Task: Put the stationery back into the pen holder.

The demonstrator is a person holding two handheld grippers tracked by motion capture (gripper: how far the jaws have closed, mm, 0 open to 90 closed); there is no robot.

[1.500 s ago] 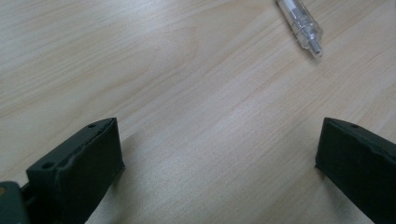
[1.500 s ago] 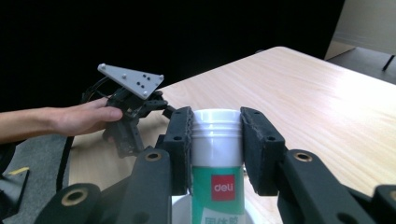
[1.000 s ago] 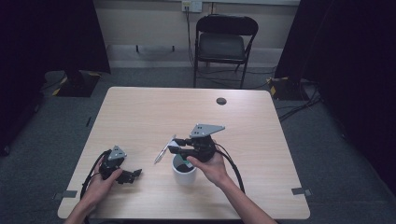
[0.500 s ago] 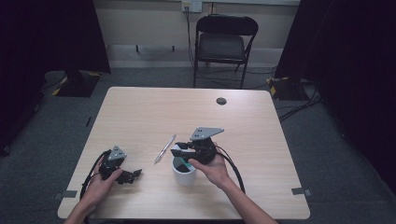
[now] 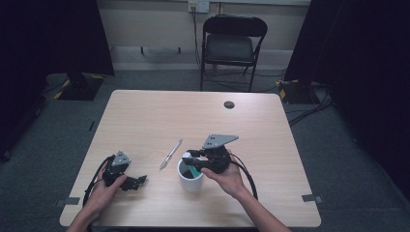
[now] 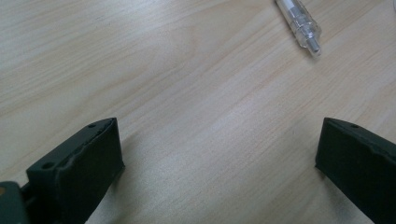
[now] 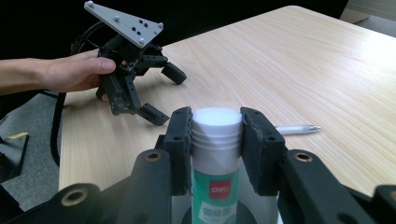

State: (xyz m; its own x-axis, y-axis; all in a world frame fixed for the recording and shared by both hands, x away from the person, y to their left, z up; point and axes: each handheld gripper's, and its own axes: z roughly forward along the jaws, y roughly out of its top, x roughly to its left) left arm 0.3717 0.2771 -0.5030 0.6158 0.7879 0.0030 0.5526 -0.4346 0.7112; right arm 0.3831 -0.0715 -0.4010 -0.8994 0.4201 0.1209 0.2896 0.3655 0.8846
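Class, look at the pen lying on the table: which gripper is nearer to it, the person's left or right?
Right. The right gripper, shut on a glue stick over the white cup, sits just beside the pen. The left gripper, open, rests farther off toward the table's near-left corner.

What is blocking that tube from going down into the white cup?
Nothing visible. The right claw is clamped on the glue stick, right over the white cup. The pen lies on the table beside the cup, and the left claw sits open farther off.
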